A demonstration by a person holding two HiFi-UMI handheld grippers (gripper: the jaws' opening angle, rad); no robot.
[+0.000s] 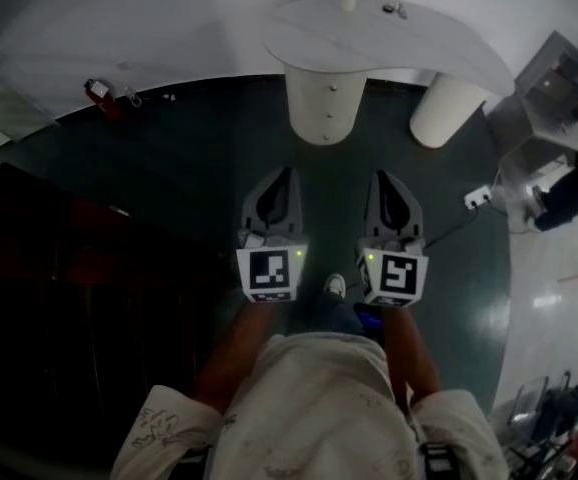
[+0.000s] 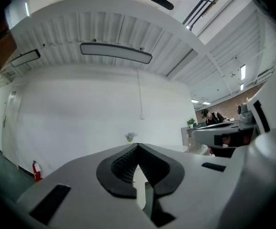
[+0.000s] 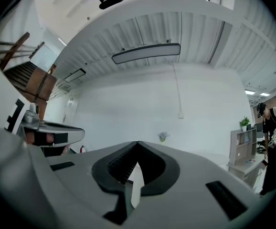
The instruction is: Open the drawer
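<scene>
I count two claws, my left claw [image 1: 287, 174] and right claw [image 1: 383, 178], one counter [image 1: 439, 48], two round pedestals [image 1: 324, 103] [image 1: 447, 110], one fire extinguisher [image 1: 99, 92].

You're in an open-plan office, in a lobby-like corner of it; a curved white wall [image 2: 80, 113] runs under a slatted ceiling [image 3: 185, 27] with a long strip light [image 2: 115, 52]; a curved white table [image 1: 389, 38] sits on a round drawer pedestal [image 1: 325, 103]; a fire extinguisher [image 2: 37, 170] stands by the wall; a shelf unit [image 3: 240, 149] carries a potted plant [image 3: 244, 123], and a person [image 3: 272, 144] stands beside it.
</scene>
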